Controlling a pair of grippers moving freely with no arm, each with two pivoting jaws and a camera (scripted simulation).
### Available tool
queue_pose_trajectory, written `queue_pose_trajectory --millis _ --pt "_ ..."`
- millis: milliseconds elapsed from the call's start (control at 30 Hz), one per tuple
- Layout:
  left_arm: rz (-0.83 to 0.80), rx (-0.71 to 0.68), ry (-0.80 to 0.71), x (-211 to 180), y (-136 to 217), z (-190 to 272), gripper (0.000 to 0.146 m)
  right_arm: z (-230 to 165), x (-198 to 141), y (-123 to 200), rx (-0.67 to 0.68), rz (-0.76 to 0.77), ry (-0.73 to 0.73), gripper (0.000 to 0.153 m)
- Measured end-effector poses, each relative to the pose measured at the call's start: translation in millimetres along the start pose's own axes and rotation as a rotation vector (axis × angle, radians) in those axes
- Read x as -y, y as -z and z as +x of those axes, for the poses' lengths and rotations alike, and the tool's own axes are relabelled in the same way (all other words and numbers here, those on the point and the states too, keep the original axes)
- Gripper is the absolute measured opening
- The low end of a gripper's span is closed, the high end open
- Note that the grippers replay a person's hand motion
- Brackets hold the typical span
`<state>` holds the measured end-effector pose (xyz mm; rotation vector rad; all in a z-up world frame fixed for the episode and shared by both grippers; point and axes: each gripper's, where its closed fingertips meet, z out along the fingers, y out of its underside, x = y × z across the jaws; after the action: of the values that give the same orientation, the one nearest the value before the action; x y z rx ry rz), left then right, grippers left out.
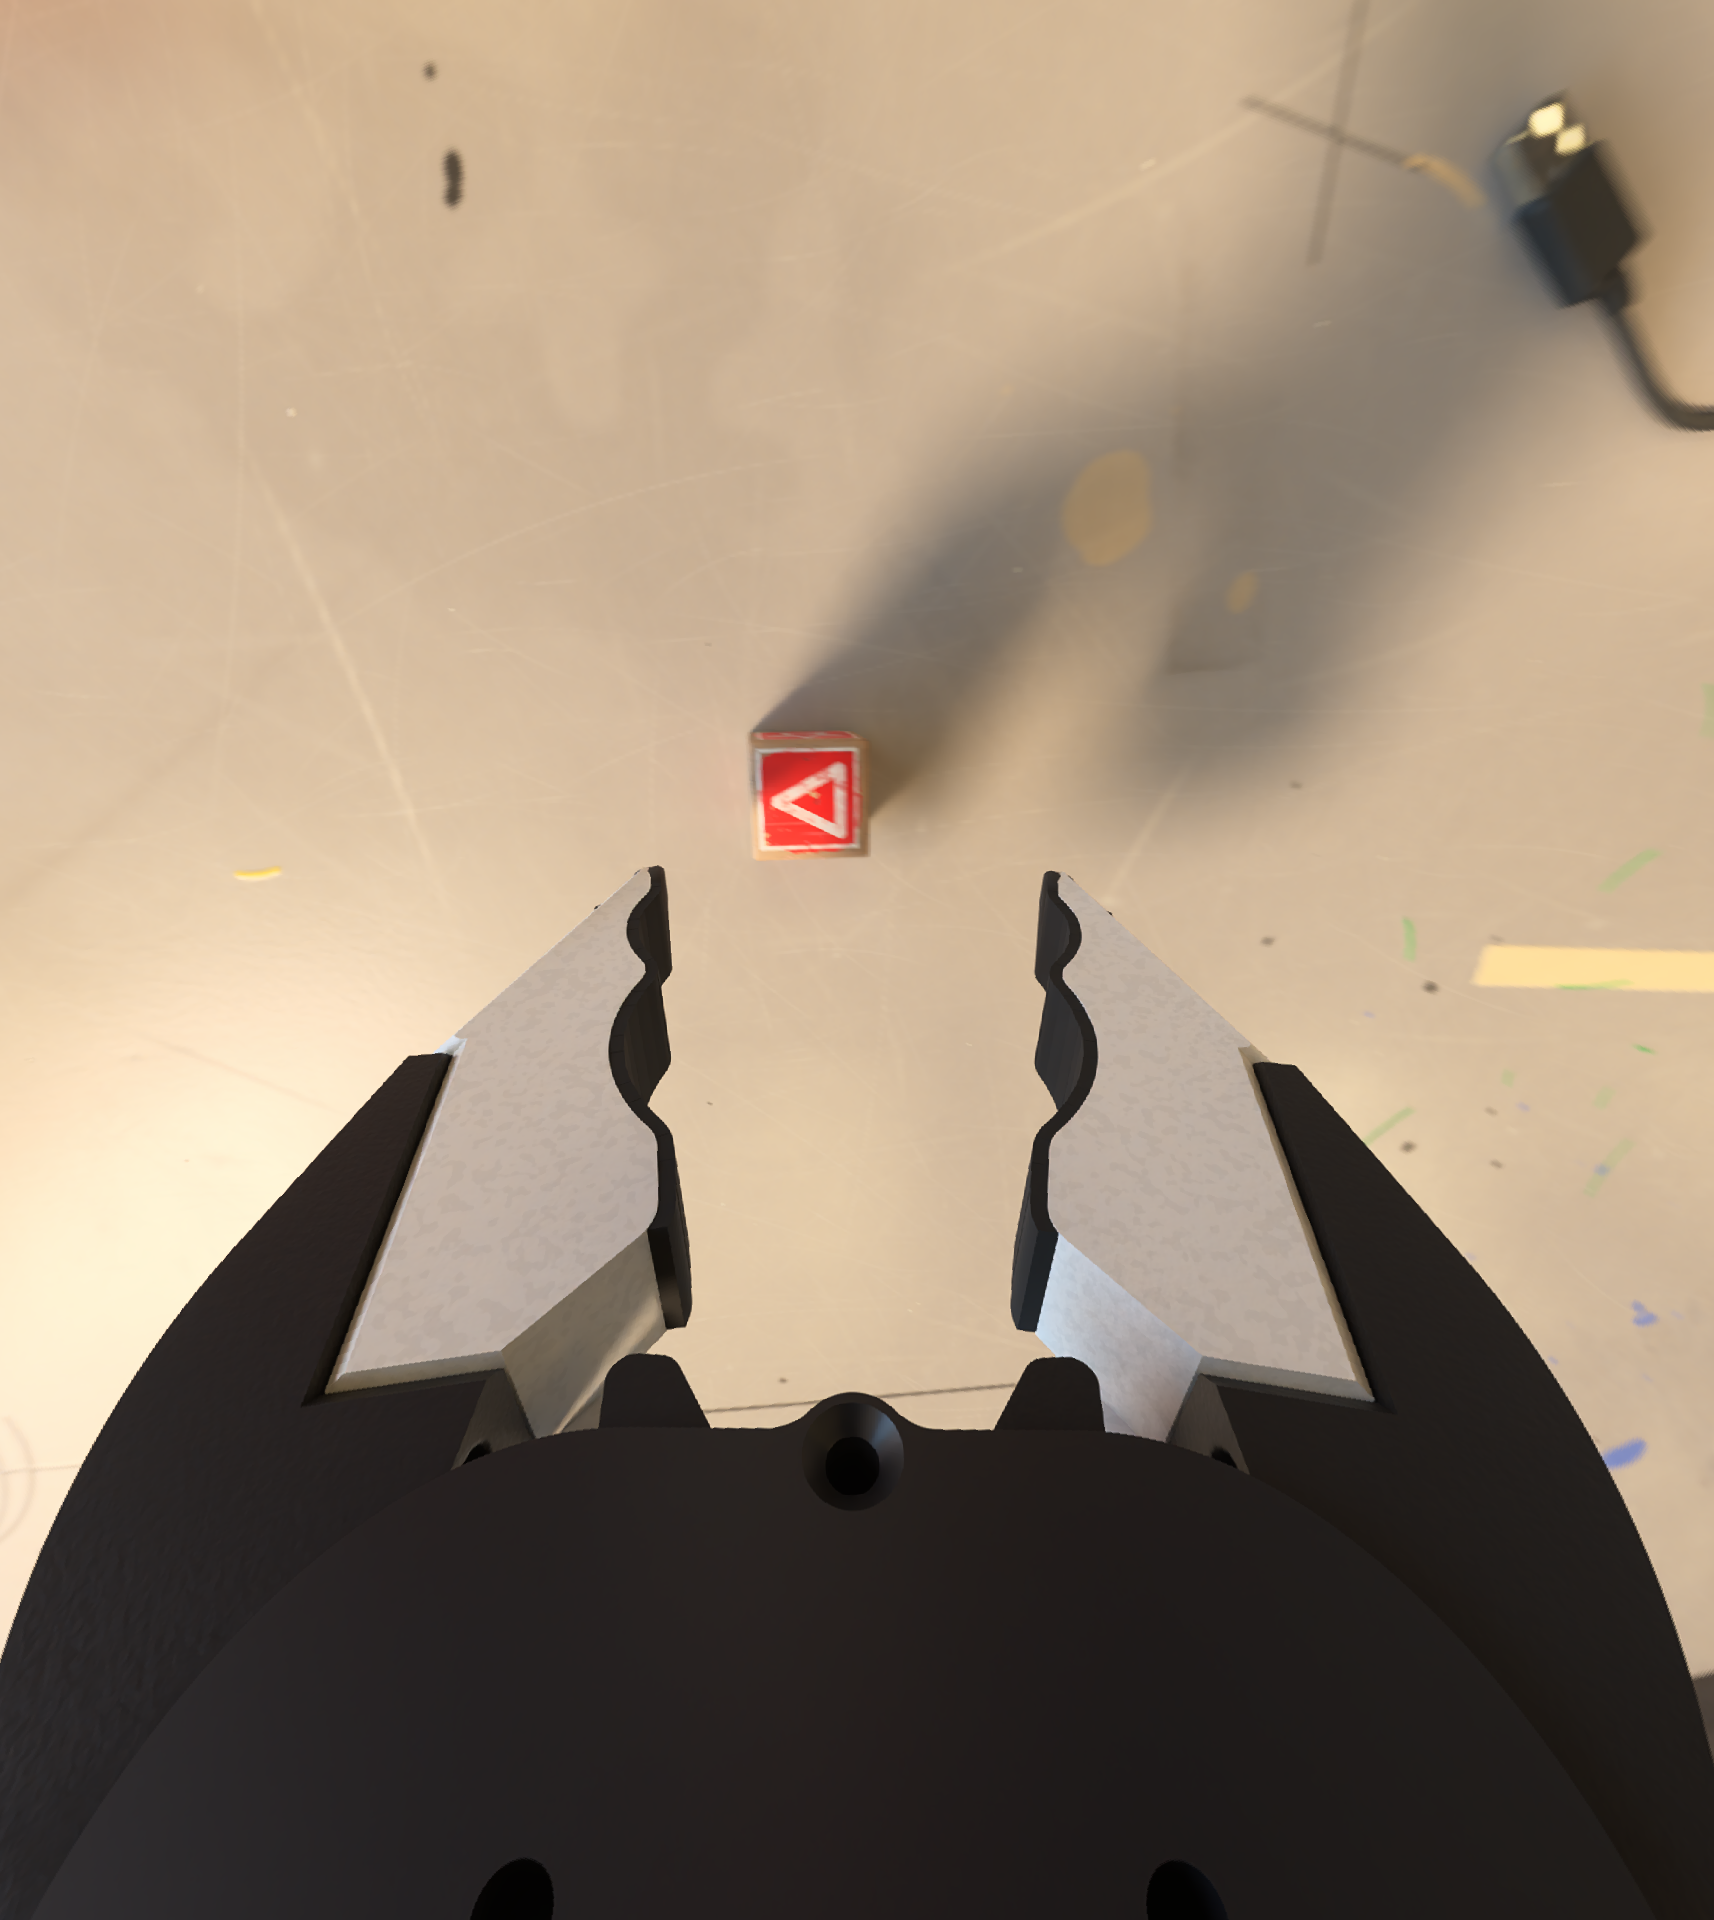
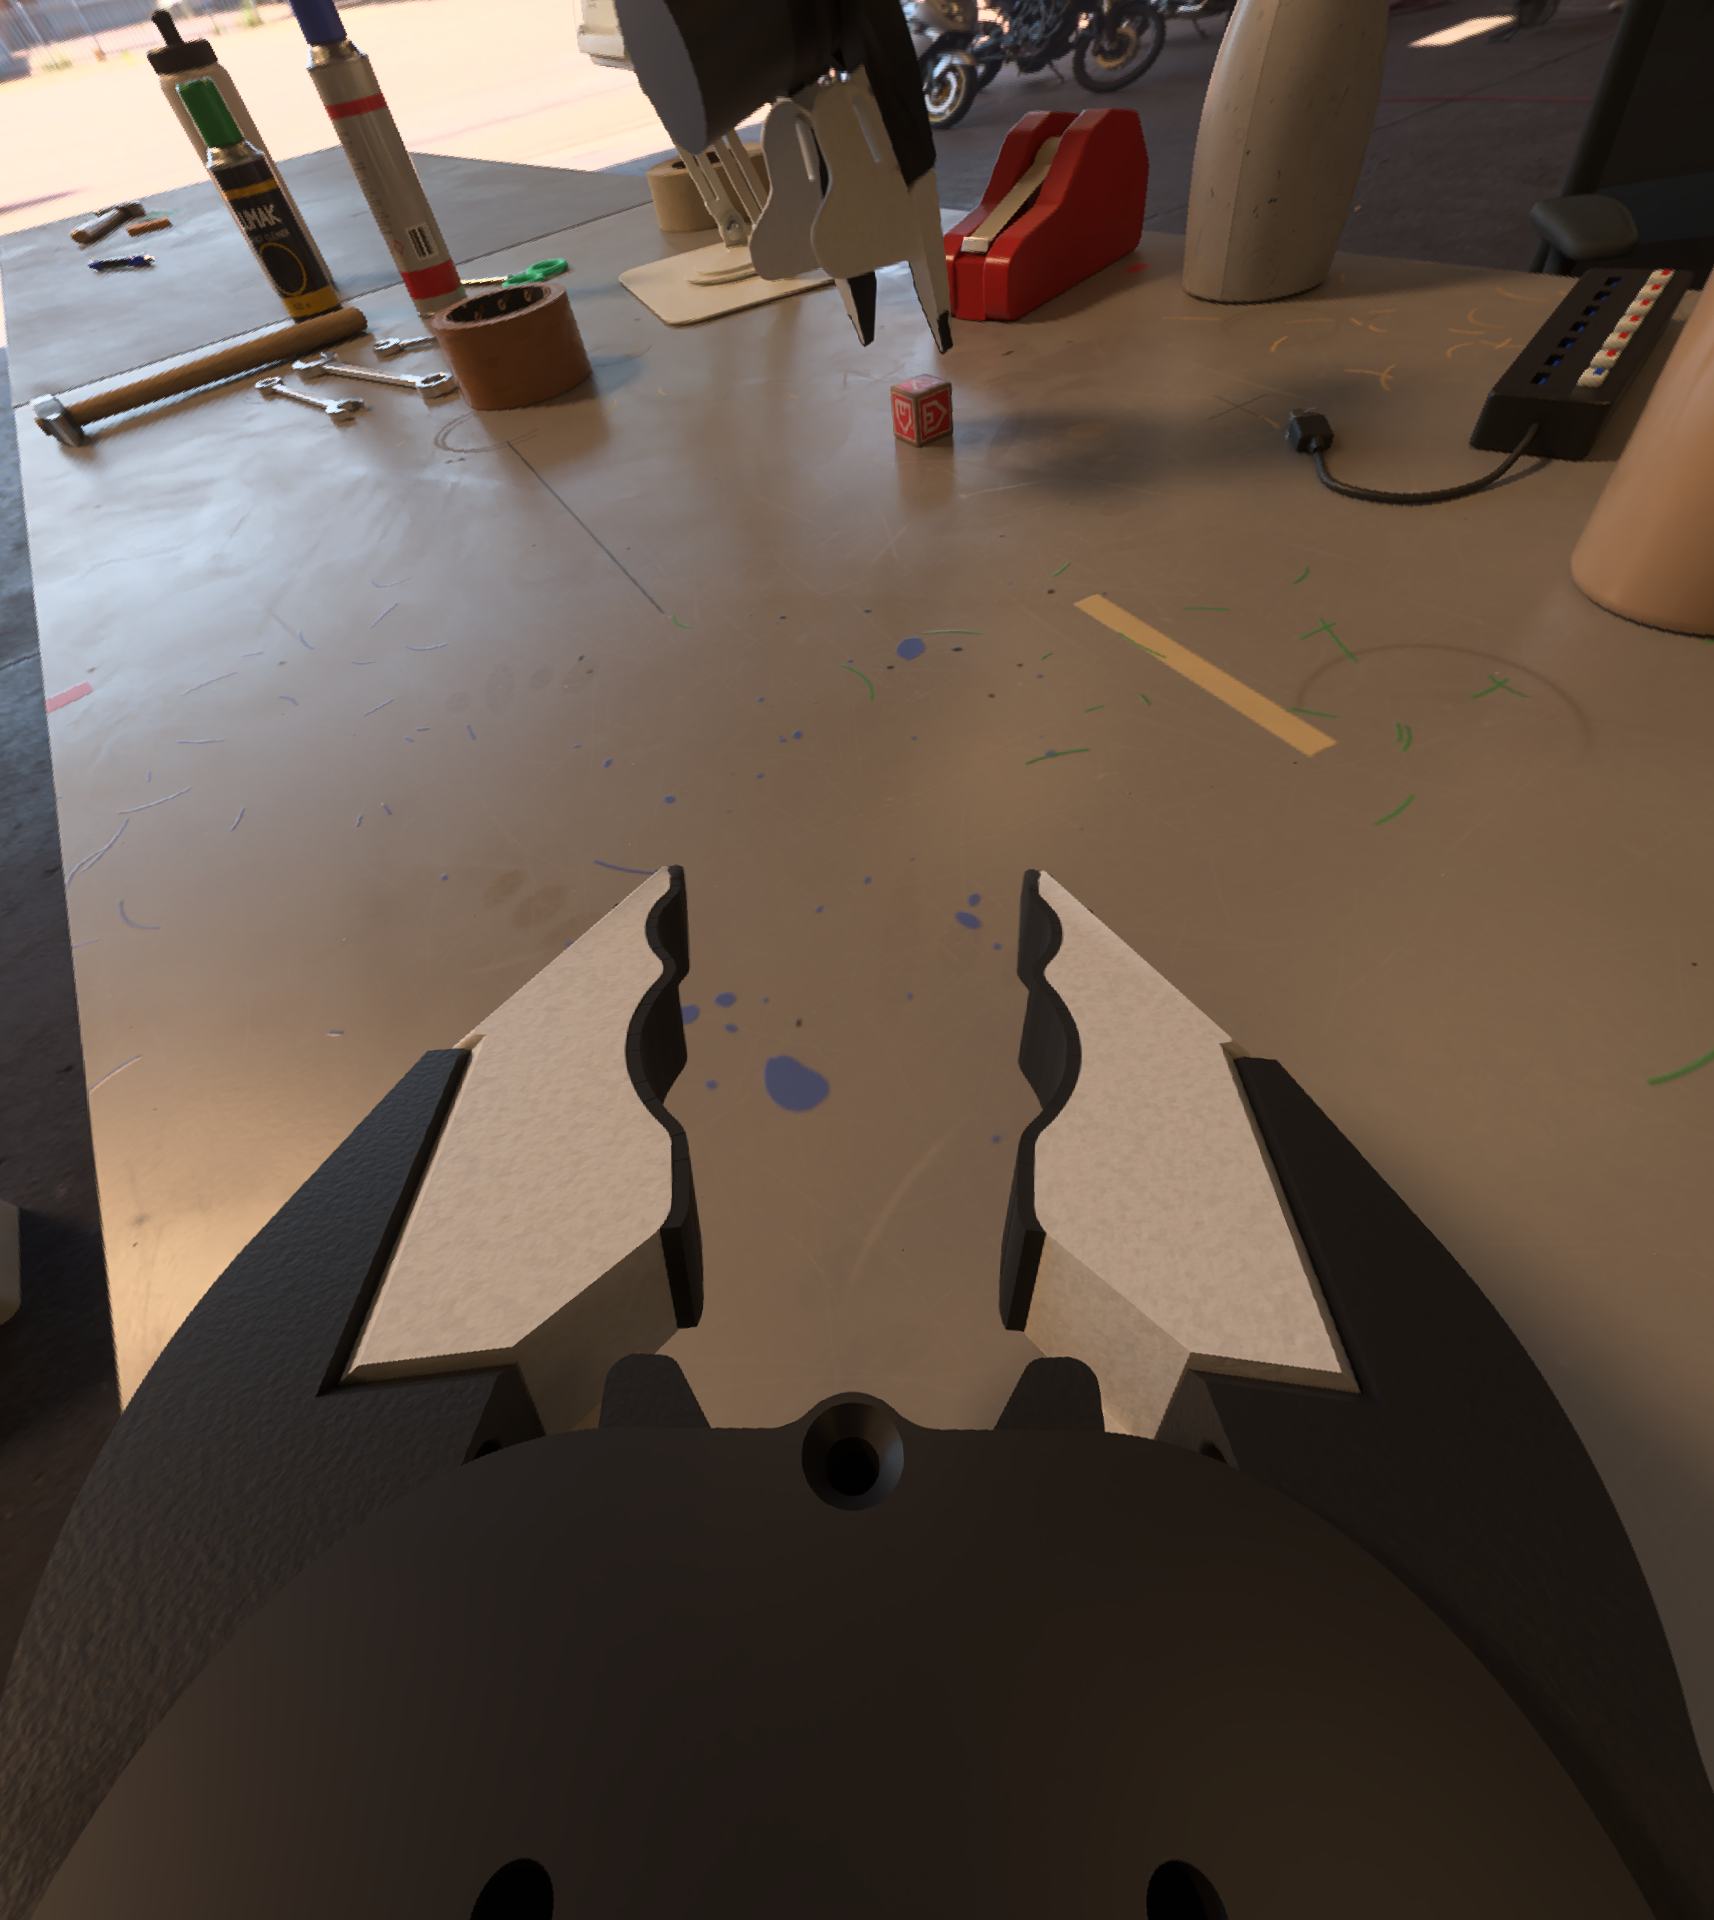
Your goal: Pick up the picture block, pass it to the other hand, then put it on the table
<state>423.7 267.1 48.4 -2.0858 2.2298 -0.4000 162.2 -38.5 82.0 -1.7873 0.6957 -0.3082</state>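
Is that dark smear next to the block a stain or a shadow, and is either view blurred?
Left wrist view: a soft shadow runs up-right from the block, likely the left gripper's; the plug looks blurred. Right wrist view: the same dark patch lies right of the block; the picture is sharp, with warm light at left.

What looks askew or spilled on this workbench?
Nothing is spilled. The picture block sits flat below the open left gripper. The table only carries paint flecks, scratches and a tape strip.
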Motion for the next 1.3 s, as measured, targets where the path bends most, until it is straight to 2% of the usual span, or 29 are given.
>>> queue_pose_trajectory --millis 100,167,200,300,467,533,567,700,800,867,1000,1100,1200,1300 --pt "-0.053 0.079 -0.005 -1 -13 -9 0.071 -1 -1 1 0.01 -0.003 -0.008 0.074" --pt "-0.074 0.075 -0.008 -3 -21 -9 0.064 -1 -1 2 0.011 -0.005 -0.008 0.08" --pt "-0.087 0.075 -0.008 -4 -24 -9 0.059 0 -1 3 0.01 -0.007 -0.006 0.08" --pt "-0.092 0.054 0.018 -2 -29 -10 0.026 1 -2 3 0.011 -0.01 -0.012 0.08" --pt "-0.013 -0.048 -0.006 0 -11 -7 0.026 2 -2 4 0.007 -0.006 -0.017 0.079" --pt "0.055 -0.182 -0.001 -3 8 5 0.026 3 -2 5 0.005 -0.003 -0.013 0.079" --pt "0.094 -0.298 0.004 -7 21 16 0.026 4 -2 6 0.005 -0.002 -0.01 0.079" --pt "0.21 -0.882 0.015 -36 89 76 0.026 10 6 6 0.009 0.031 0.011 0.078" --pt "0.125 -1.337 0.051 -79 142 128 0.026 12 25 4 0.035 0.075 0.031 0.076" --pt "0.036 -1.54 0.047 -109 166 162 0.026 7 48 1 0.064 0.125 0.057 0.074" --pt "-0.028 -1.595 -0.029 -152 173 226 0.026 -12 98 -3 0.1 0.24 0.146 0.074" --pt "-0.104 -1.612 -0.04 -177 164 263 0.026 -15 122 -4 0.037 0.315 0.214 0.077" --pt "-0.206 -1.626 -0.044 -195 156 288 0.026 -15 119 -8 0.017 0.3 0.233 0.075" --pt "-0.231 -1.605 -0.047 -203 147 300 0.026 -23 105 -8 0.08 0.283 0.195 0.058"
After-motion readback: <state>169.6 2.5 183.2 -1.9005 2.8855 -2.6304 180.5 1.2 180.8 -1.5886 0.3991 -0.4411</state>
